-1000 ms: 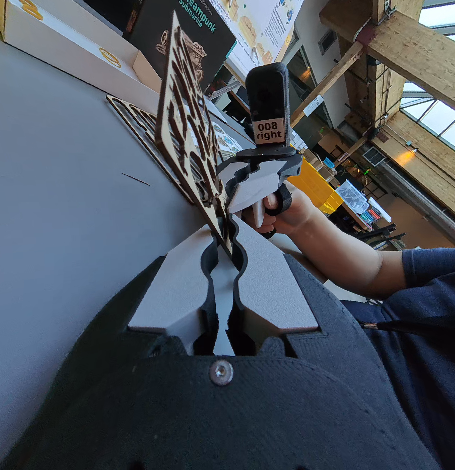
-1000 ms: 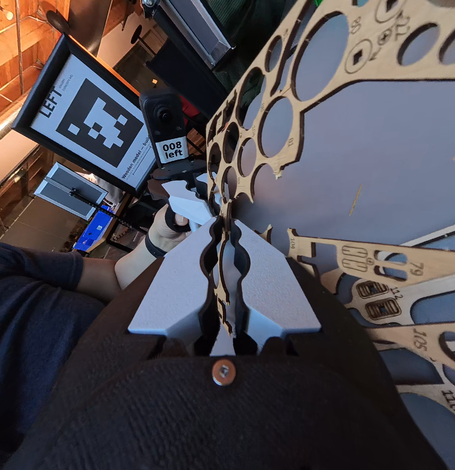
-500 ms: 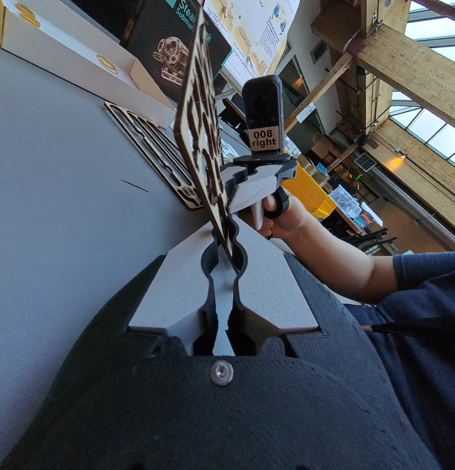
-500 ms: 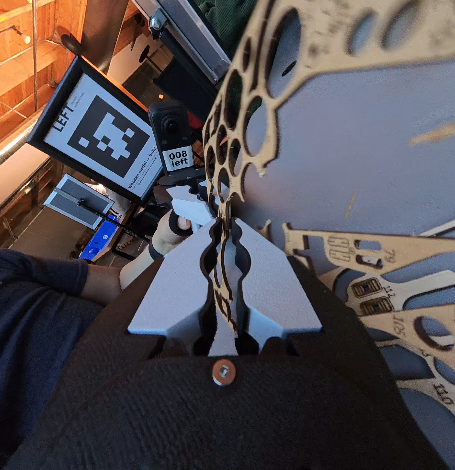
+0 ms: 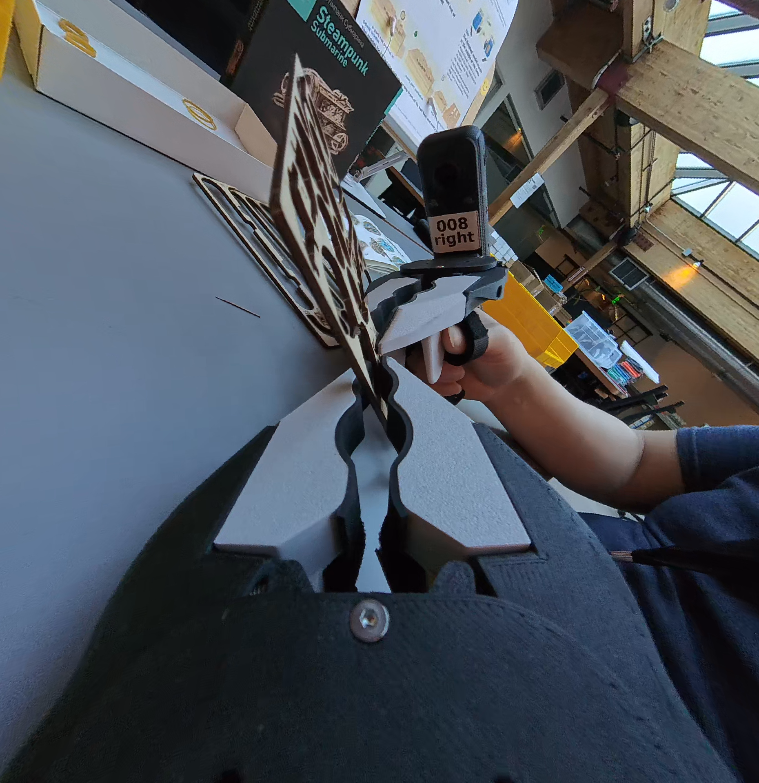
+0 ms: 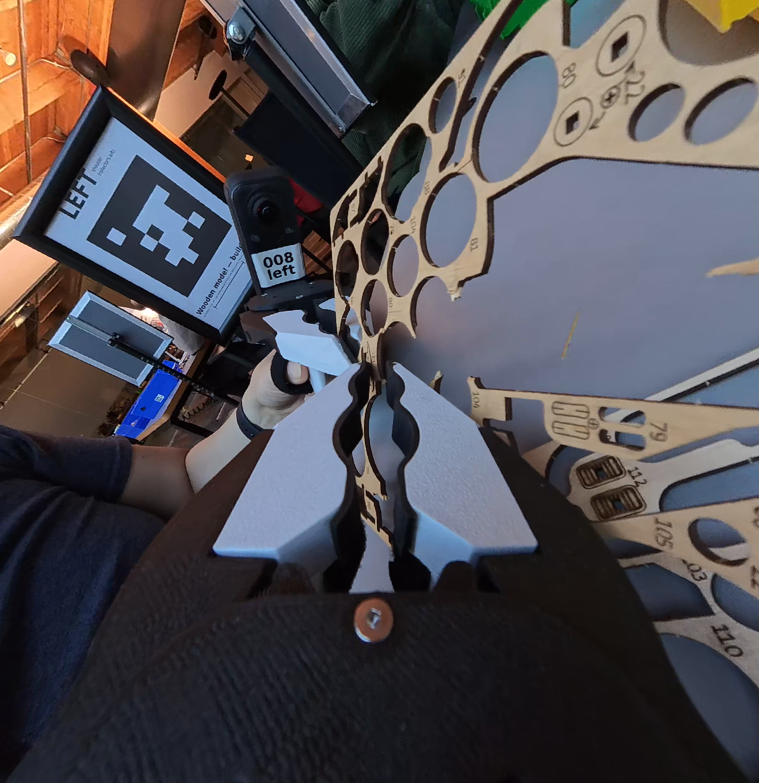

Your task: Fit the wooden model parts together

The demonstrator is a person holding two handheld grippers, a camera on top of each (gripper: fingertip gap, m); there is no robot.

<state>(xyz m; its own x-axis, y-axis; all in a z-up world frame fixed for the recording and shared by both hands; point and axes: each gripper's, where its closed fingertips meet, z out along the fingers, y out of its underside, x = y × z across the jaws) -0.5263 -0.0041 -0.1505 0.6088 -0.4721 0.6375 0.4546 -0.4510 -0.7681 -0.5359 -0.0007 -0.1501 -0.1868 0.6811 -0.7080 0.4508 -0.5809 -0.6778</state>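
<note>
Left wrist view, left to right: grey counter (image 5: 93, 339); white cardboard box (image 5: 127, 93) at the far edge; a flat wooden parts sheet (image 5: 259, 250) lying on the counter just in front of the box; a thin wood splinter (image 5: 238, 307) on the bare counter near it.

Centre: cut-out wooden sheet (image 5: 322, 237) held raised off the counter, tilted, seen almost edge-on. Its lower corner sits between the tips of the left gripper (image 5: 375, 390), jaws narrowed onto it, so it is held there. Dark kit box (image 5: 327, 63) stands behind the sheet.

Right of the sheet: right gripper (image 5: 378, 313), carried by a hand (image 5: 479, 364), clamps the same sheet from the opposite side, just above the left gripper's tips.

Right wrist view, left to right: framed marker sign (image 6: 136, 220); left gripper (image 6: 348, 339) meeting the sheet edge; right gripper (image 6: 378, 381) with jaws narrow, the sheet's corner strip running down between the fingers. The cut-out wooden sheet (image 6: 462, 144) fans up and to the right, with many round holes empty. Further wooden sheets (image 6: 623, 474) lie flat on the counter (image 6: 602, 275) at right.
</note>
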